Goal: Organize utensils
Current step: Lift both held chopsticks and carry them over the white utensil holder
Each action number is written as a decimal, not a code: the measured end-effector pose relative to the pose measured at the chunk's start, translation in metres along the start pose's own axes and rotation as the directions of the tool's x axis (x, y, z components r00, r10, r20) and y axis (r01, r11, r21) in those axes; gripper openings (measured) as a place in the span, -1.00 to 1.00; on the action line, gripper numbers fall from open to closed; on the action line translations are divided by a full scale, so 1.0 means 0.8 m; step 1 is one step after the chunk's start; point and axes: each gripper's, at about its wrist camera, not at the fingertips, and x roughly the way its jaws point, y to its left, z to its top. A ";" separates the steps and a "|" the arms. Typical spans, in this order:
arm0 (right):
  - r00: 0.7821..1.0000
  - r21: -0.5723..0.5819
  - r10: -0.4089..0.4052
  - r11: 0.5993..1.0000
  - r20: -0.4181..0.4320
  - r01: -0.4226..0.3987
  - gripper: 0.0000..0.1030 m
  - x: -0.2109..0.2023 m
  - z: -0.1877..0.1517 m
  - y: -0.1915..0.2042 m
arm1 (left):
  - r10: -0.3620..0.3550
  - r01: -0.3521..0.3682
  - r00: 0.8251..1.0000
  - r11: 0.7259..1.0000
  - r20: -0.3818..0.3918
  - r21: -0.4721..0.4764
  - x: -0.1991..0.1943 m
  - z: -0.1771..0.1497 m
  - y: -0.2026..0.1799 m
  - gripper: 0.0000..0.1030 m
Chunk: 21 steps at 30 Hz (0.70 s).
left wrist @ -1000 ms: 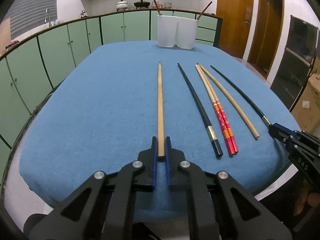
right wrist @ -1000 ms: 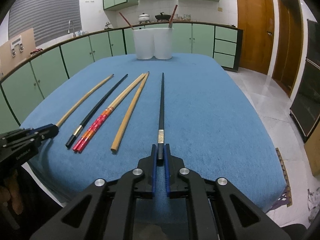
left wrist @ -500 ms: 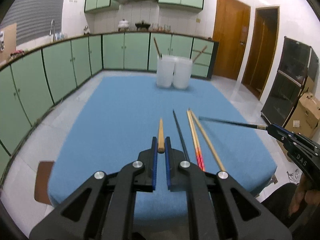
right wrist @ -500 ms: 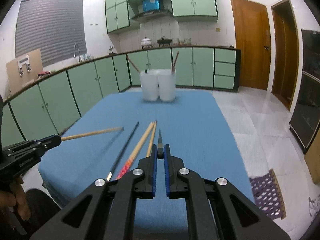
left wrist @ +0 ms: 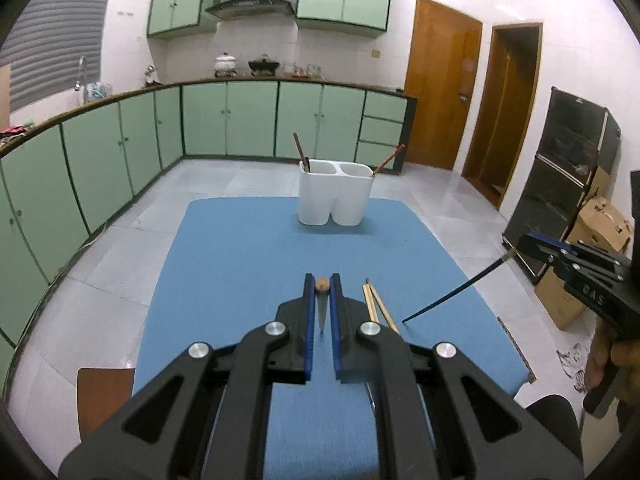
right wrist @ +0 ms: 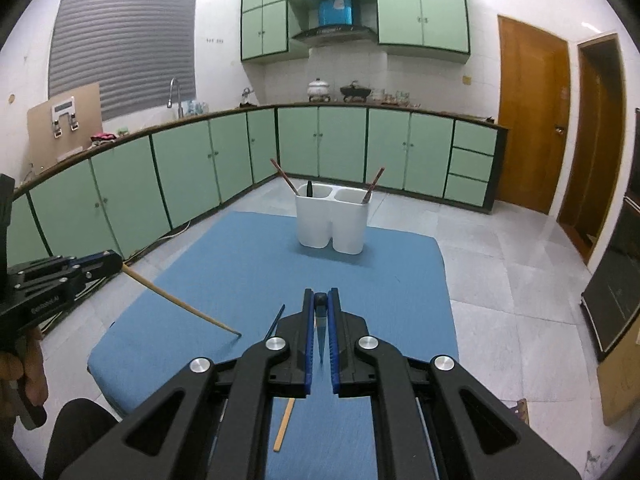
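Observation:
My left gripper (left wrist: pixel 321 278) is shut on a tan wooden chopstick (left wrist: pixel 322 285), seen end on, held high above the blue table (left wrist: pixel 240 264). My right gripper (right wrist: pixel 320 294) is shut on a black chopstick (right wrist: pixel 320 301), also lifted. Each shows in the other's view: the right gripper (left wrist: pixel 524 240) with the black chopstick (left wrist: pixel 452 292) slanting down, the left gripper (right wrist: pixel 116 258) with the tan chopstick (right wrist: pixel 180 304). A white two-compartment holder (left wrist: pixel 335 194) stands at the table's far edge with a reddish chopstick in each side. Other chopsticks (left wrist: pixel 376 306) lie on the cloth.
Green cabinets (left wrist: pixel 120 160) ring the room to the left and behind. A brown stool (left wrist: pixel 104 392) stands by the table's near left corner. Cardboard boxes (left wrist: pixel 596 216) and a dark cabinet (left wrist: pixel 568 160) are on the right. A hand (right wrist: pixel 24 376) grips the left handle.
Both grippers have risen well above the table, each lifting its chopstick off the cloth. The table and holder now look smaller and lie further below.

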 end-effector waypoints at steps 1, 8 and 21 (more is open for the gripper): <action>1.000 -0.005 -0.002 1.000 -0.007 0.002 -0.88 0.004 0.006 -0.001 | -0.006 0.006 1.000 1.000 -0.004 -0.003 0.003 0.005 0.002 -0.88; 0.996 -0.015 0.032 0.999 -0.083 -0.033 -0.88 0.035 0.053 -0.012 | -0.028 0.029 0.999 0.999 -0.018 0.016 0.023 0.047 0.008 -0.88; 0.997 -0.034 0.044 0.998 -0.064 -0.046 -0.88 0.058 0.169 -0.021 | -0.044 0.040 0.998 0.995 0.048 0.092 0.055 0.171 -0.014 -0.88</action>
